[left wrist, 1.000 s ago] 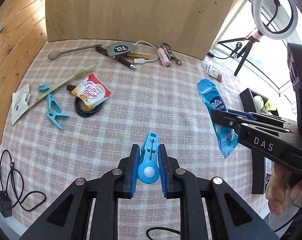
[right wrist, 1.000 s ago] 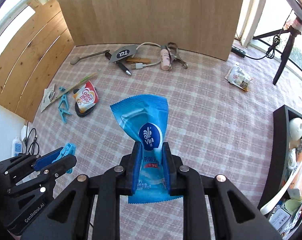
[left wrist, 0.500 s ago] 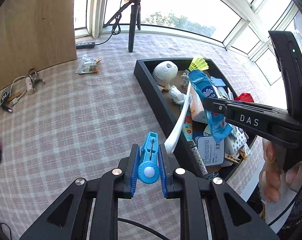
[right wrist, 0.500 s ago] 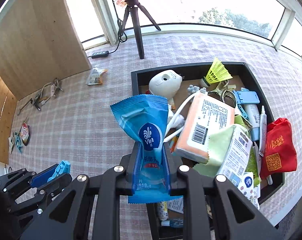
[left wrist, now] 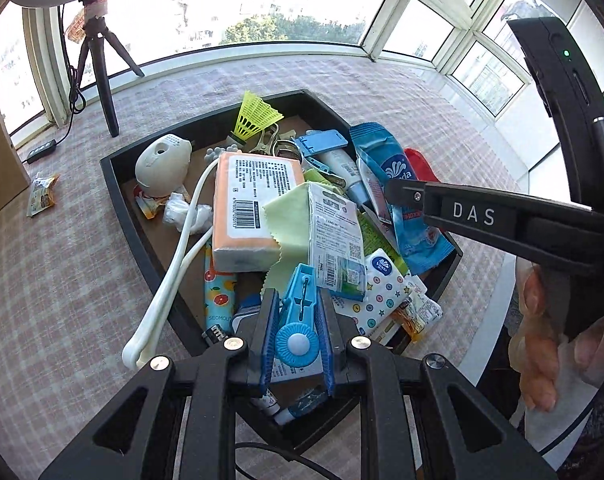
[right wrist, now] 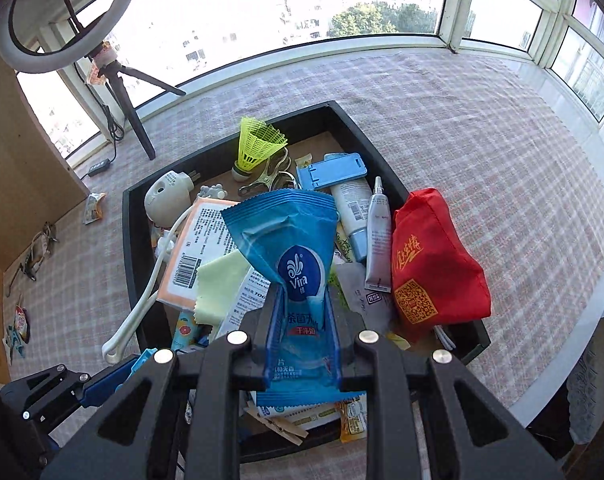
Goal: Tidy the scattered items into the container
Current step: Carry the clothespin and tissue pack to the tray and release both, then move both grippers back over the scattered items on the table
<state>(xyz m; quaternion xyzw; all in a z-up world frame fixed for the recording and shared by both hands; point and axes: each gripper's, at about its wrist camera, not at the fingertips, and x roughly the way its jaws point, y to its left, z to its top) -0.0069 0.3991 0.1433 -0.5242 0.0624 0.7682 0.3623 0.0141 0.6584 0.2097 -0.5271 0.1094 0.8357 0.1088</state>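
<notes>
The left tongs [left wrist: 298, 338] are clenched on a blue clothes peg [left wrist: 300, 312], whose round end sits between the blue pads while its long body points forward, away from the handle. Directly beneath and ahead of these tongs lies the black container [left wrist: 118, 200], set on the checked tabletop [left wrist: 54, 280] and already crowded with things. An orange-edged tissue pack [left wrist: 254, 208] and a pale green cloth [left wrist: 290, 220] lie just ahead of the peg's tip, and a white cord [left wrist: 170, 272] drapes over the container's wall to the left of the tongs. A yellow shuttlecock [left wrist: 254, 118] stands at the far end of the container.

The right tongs [right wrist: 300, 320] grasp a blue wipes packet [right wrist: 290, 240] around its lower half, its crimped top fanning out ahead of the pads. They hang over the near part of the same container. A red pouch [right wrist: 433, 264] lies just to their right, and a white tube [right wrist: 377, 236] lies between the pouch and the packet.

In the left wrist view the right tongs reach in from the right, with a hand [left wrist: 541, 340] on the handle.
</notes>
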